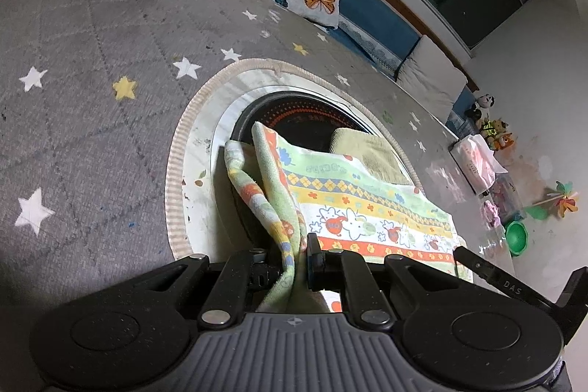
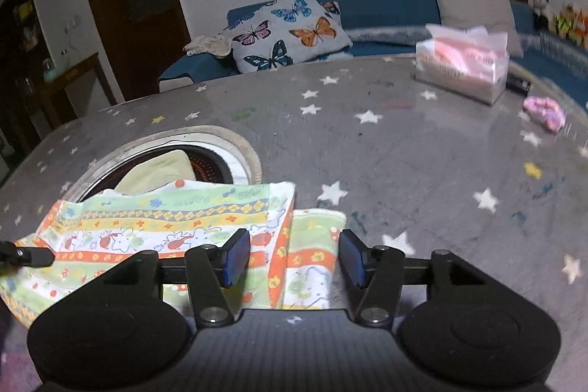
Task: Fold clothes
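1. The table (image 2: 422, 149), covered in grey cloth with stars, carries everything; a round opening (image 2: 235, 149) in it shows a dark pan whose inside is hard to make out.
2. The patterned cloth (image 2: 176, 226) lies folded on the table, half over that opening, long axis running left to right in the right wrist view – its near edge is cut off behind the gripper body.
3. The left gripper (image 1: 294, 259) has its jaws pressed together, pinching a bunched edge of the cloth; "DAS" is readable on a black part beside it.
4. The right gripper (image 2: 294, 258) hovers over the cloth's right end, jaws spread, touching nothing.
5. A tissue box (image 2: 463, 68) sits well apart – its print is blurred.
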### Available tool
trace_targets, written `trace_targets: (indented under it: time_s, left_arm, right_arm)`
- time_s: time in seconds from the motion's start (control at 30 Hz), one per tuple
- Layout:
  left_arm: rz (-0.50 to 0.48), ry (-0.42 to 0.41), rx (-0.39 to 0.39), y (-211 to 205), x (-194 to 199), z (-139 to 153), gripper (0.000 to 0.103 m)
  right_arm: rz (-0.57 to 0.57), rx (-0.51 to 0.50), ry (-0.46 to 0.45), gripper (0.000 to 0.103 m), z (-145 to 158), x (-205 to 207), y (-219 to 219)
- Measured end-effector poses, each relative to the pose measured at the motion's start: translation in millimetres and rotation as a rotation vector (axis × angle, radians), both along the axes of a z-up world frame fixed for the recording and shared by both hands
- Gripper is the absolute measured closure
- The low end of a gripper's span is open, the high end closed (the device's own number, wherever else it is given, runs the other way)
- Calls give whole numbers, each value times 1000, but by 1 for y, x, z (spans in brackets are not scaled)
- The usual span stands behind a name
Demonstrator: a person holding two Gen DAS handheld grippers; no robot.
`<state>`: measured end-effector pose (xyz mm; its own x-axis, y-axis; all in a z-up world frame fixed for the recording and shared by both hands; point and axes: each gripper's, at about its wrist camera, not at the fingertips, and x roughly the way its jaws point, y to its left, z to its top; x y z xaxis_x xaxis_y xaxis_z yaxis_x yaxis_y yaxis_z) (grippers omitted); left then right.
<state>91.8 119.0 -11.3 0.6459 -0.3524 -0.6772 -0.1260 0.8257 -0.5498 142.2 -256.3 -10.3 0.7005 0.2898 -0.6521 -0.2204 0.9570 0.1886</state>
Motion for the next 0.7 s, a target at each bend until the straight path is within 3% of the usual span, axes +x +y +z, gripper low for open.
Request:
trace_targets:
  time_s: [0.07, 0.1, 0.13, 0.43, 0.7]
  left_arm:
    - [0, -3, 12, -1, 0, 2, 92]
    - [-1, -5, 16, -2, 0, 4, 92]
    - [-3, -11, 23, -3, 0, 6, 92]
    - [-79, -106, 85, -34, 5, 47, 94]
    - [-223, -174, 127, -108, 31, 71, 94]
  right_arm:
    - [6, 12, 4, 71, -2, 0, 1]
    - [9, 18, 6, 86, -3, 0, 2]
    - [14, 29, 8, 92, -3, -1, 3]
    - [18, 55, -83, 96, 28, -23, -10]
    - [-90, 7, -168, 96, 61, -40, -62]
